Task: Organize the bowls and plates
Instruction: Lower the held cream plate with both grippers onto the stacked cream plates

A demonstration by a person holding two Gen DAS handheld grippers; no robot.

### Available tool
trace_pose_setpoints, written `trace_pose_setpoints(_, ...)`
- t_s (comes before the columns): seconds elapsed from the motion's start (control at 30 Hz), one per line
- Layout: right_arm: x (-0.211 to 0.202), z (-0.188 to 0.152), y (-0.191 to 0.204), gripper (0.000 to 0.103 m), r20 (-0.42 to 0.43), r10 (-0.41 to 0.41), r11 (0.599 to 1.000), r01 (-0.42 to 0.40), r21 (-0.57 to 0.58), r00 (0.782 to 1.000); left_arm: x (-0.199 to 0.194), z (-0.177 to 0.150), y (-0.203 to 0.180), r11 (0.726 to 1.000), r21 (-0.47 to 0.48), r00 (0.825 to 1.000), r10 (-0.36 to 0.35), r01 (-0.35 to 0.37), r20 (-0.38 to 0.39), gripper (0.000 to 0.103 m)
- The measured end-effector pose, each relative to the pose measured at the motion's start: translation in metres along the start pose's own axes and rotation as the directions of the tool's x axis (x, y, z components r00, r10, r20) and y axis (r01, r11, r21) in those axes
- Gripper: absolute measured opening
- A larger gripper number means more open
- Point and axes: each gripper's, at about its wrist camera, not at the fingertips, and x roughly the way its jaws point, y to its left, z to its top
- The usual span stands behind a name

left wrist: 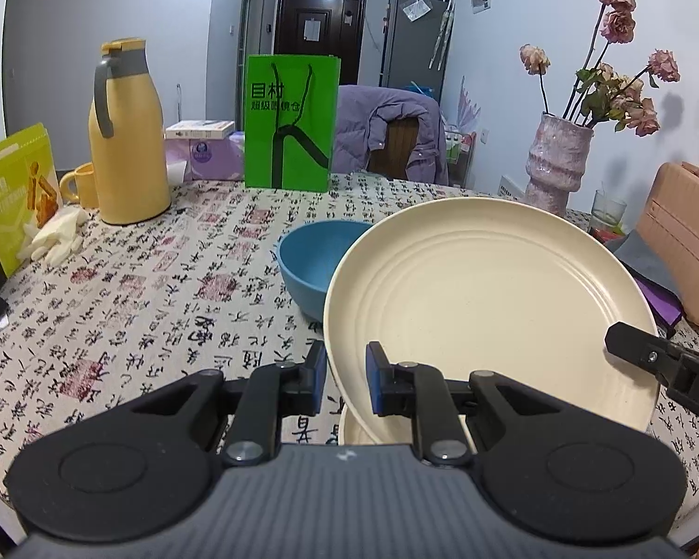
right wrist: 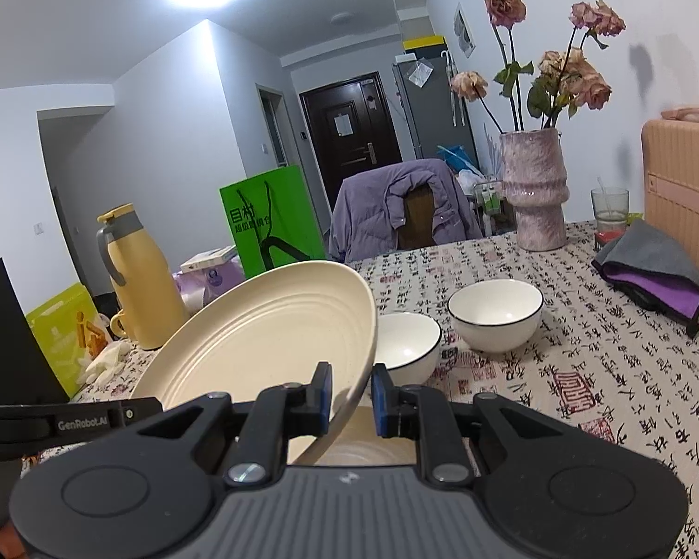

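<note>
A cream ribbed plate (left wrist: 480, 289) hangs tilted above the table, held by its rim from both sides. My left gripper (left wrist: 347, 375) is shut on its near-left rim. My right gripper (right wrist: 352, 393) is shut on the opposite rim of the same plate (right wrist: 265, 335). A finger (left wrist: 638, 349) of the right gripper shows at the plate's right edge in the left wrist view. Just beneath lies a second cream plate (left wrist: 354, 431), mostly hidden. A blue bowl (left wrist: 317, 265) stands behind the held plate. Two white bowls with dark rims, one (right wrist: 407, 344) nearer and one (right wrist: 494, 312) farther, stand side by side.
On the patterned tablecloth (left wrist: 163, 307) stand a yellow jug (left wrist: 126, 139), a green paper bag (left wrist: 289, 126), a pink vase with dried roses (right wrist: 533, 191), a glass (right wrist: 608, 207), a grey-and-purple cloth (right wrist: 652, 270) and a pink case (right wrist: 685, 186). A chair with a purple jacket (right wrist: 396, 209) stands behind.
</note>
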Motion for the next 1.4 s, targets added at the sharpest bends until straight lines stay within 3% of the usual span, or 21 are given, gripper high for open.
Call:
trace_pose_setpoints(0.57, 0.007, -0.019, -0.003, 0.017, -0.057, -0.002, 1.0, 0.003, 0.015, 0.998, 0.009, -0.017, 0.006, 1.0, 0.001, 0.999, -0.005, 0.005, -0.047, 0.018)
trace_pose_setpoints(1.4, 0.027, -0.045, -0.026, 0.017, -0.154, -0.04, 0.998, 0.047, 0.044, 0.987, 0.039, -0.038, -0.008, 0.997, 0.072, 0.992, 0.009, 0.0, -0.124, 0.018)
